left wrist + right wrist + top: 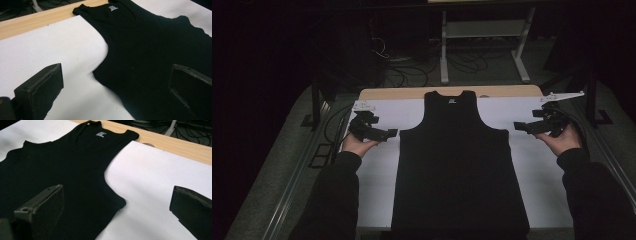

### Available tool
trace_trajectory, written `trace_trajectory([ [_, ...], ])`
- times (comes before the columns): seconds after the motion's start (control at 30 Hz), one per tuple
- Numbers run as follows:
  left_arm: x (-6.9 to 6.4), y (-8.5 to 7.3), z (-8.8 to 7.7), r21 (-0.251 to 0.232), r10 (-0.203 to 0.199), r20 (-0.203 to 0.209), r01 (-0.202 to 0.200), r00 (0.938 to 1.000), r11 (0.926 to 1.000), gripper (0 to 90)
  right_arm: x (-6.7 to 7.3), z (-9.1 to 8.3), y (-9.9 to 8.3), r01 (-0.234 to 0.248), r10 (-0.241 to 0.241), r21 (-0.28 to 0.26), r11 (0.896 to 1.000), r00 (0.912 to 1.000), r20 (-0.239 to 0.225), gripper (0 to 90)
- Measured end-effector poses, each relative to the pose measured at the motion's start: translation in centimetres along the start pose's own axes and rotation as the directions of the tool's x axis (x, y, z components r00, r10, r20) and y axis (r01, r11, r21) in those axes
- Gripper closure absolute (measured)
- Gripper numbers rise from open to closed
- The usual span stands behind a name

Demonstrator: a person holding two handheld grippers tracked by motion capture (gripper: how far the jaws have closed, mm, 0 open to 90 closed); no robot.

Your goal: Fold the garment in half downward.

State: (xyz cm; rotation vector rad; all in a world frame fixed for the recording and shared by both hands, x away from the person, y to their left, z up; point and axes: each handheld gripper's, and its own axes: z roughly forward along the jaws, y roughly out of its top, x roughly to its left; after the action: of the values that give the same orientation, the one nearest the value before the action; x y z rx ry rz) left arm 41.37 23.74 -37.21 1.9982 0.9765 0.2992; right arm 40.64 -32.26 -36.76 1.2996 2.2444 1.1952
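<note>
A black sleeveless knit tank top (459,165) lies flat and face up on the white sheet-covered table surface (539,165). Its neckline points toward the far edge, where a strip of light wooden tabletop (507,91) is exposed beyond the white cover. The hem reaches the near edge of the table. A small white printed neck label (452,100) sits inside the back of the collar.

The left gripper (387,134) is held in the person's left hand (357,145), above the white surface just beside the garment's left armhole. It points inward toward the garment and does not touch it. In the left gripper view, the 2 black jaws stand wide apart with nothing between them; the armhole edge of the tank top (155,57) lies ahead, and the neck label (113,8) is visible farther off.

The right gripper (523,127) is held in the person's right hand (562,141), above the white surface just beside the right armhole, also pointing inward and clear of the fabric. In the right gripper view, its 2 jaws are spread wide and empty; the tank top (65,172) and its neck label (100,134) lie ahead.

Both grippers sit at roughly armhole level, 1 on each side. Beyond the table, a white metal stand (482,35) and dark floor cables (412,70) are visible.
</note>
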Motion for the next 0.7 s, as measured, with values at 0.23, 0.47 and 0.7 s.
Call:
trace_trajectory([
  [0.23, 0.1, 1.0, 0.9, -0.011, -0.003, 0.019, 0.003, 0.9998, 0.9999, 0.0, -0.5, 0.6, 0.1, -0.014, 0.014, 0.005, 1.0, 0.9999, -0.002, 0.0],
  [0.47, 0.5, 1.5, 2.4, -0.033, -0.031, 0.044, 0.032, 0.9986, 0.999, 0.0, -0.8, 1.7, 0.0, -0.027, 0.027, 0.012, 1.0, 0.9996, -0.013, 0.0],
  [0.7, 1.3, 1.2, 3.4, 0.005, -0.053, 0.031, 0.053, 0.9981, 0.9986, 0.0, -1.3, 2.5, -0.3, -0.044, 0.044, 0.027, 0.999, 0.9989, -0.017, 0.0],
])
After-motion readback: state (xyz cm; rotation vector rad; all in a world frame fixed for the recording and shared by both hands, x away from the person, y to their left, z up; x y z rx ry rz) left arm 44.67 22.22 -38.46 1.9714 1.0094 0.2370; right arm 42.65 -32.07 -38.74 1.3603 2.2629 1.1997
